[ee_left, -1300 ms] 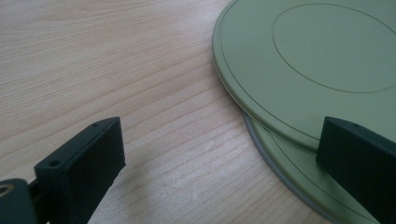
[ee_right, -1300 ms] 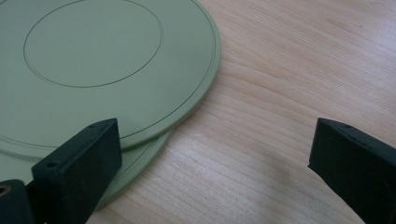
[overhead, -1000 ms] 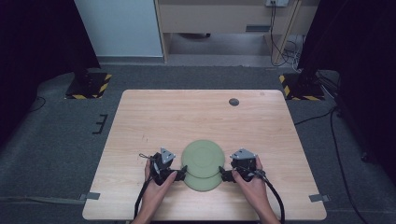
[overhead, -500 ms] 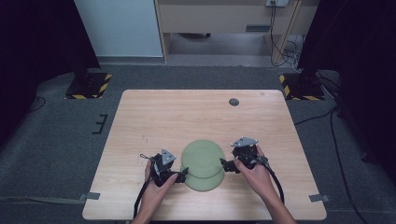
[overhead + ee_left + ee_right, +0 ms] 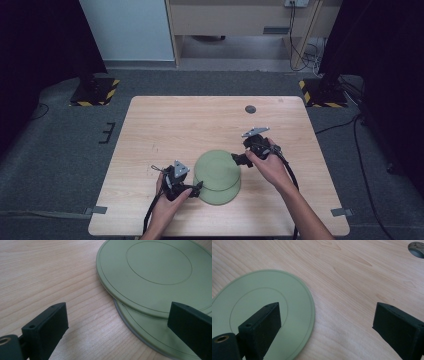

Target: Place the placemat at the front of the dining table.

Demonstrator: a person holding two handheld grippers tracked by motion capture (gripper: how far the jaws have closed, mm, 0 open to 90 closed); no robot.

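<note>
Two green plates stacked off-centre, both sets of jaws spread w/ nothing pinched.

Right gripper [image 5: 239, 159] jaws have just been closing a little but stand wide, nothing between; left gripper [image 5: 198, 186] jaws spread at the stack's edge. Top plate [image 5: 216, 169]: matte sage green, flat, round, thin incised ring, shifted over bottom plate [image 5: 222, 196]. Both on the wood surface [image 5: 170, 125], near the front edge.

No readable text, labels or numbers, plates apparently plain, wood table unmarked
</note>
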